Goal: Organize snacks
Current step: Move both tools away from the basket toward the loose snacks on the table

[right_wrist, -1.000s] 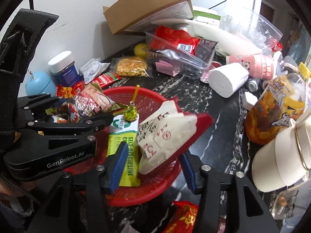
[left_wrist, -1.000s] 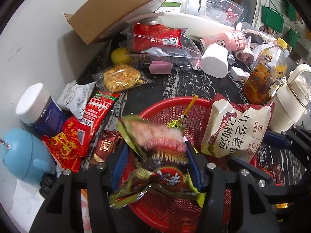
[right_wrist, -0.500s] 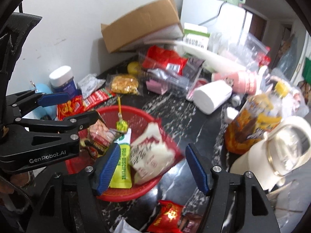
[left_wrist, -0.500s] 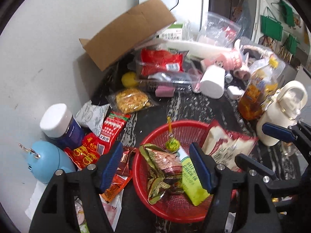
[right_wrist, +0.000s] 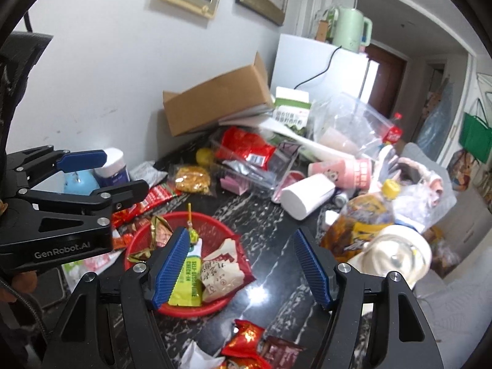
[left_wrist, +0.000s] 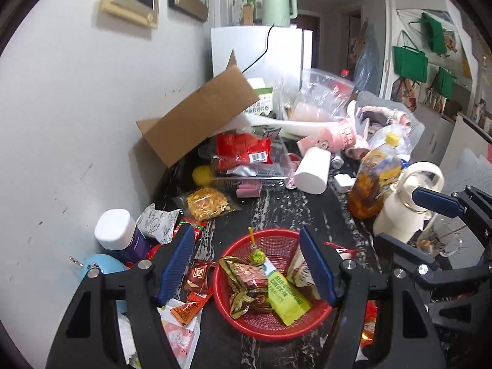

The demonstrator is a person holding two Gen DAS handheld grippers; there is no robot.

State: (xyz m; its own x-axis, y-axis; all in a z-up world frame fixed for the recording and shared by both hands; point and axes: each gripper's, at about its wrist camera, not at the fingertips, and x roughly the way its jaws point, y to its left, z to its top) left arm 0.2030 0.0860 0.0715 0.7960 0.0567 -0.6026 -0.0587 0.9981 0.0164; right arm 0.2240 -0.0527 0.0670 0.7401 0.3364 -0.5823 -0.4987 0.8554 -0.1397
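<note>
The left gripper (left_wrist: pixel 249 264) stood wide and empty above the red basket (left_wrist: pixel 278 327), jaws having just opened. In the basket lay a wrapped snack (left_wrist: pixel 246 286), a green pack (left_wrist: pixel 286 299) and a white pouch (right_wrist: pixel 223 272). The right gripper (right_wrist: pixel 243 267), likewise just opened, held nothing.

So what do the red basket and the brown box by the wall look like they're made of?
The red basket looks like moulded plastic: glossy, with a fine open mesh wall. The brown box looks like matte corrugated cardboard, with a folded flap at its open end; the corrugation itself is not visible.
</note>
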